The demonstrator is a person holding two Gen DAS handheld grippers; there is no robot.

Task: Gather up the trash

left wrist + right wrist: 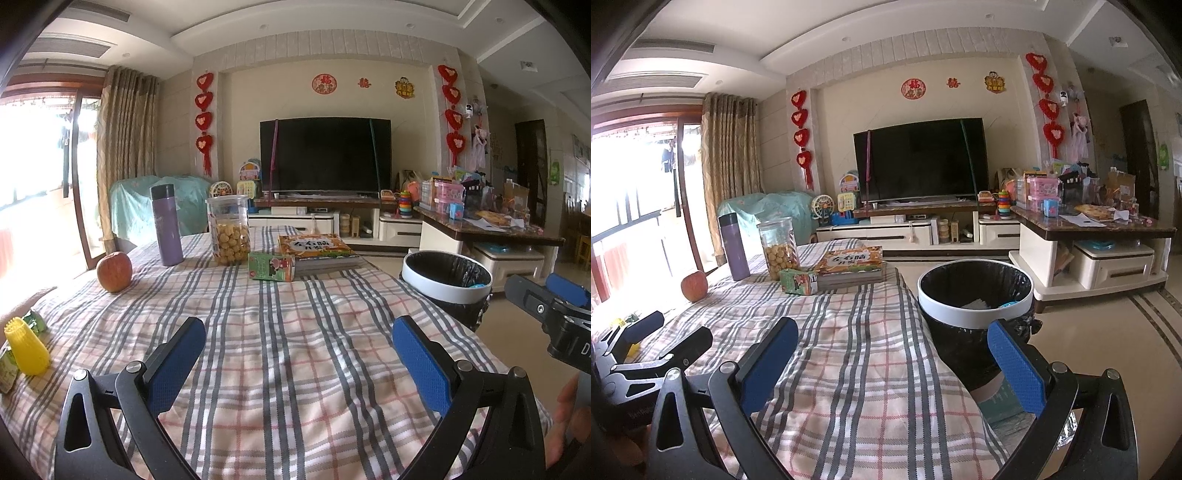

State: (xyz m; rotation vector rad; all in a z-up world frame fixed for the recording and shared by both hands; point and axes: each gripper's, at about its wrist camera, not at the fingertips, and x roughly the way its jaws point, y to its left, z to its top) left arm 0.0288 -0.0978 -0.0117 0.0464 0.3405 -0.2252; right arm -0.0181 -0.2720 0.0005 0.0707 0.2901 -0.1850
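My left gripper [299,354] is open and empty above the plaid tablecloth [280,332]. My right gripper [892,360] is open and empty over the table's right edge, near the bin. A white-rimmed trash bin with a black liner [975,306] stands on the floor right of the table and holds some scraps; it also shows in the left wrist view [447,280]. A green carton [271,266] lies mid-table by the books. Green wrappers [35,321] and a yellow plastic cone [26,347] lie at the table's left edge. The right gripper shows in the left wrist view [554,310].
An apple [114,271], a purple flask [166,225], a clear jar of snacks [229,229] and a stack of books [321,251] stand at the table's far side. A TV cabinet [916,229] and a cluttered side counter [1089,221] lie beyond.
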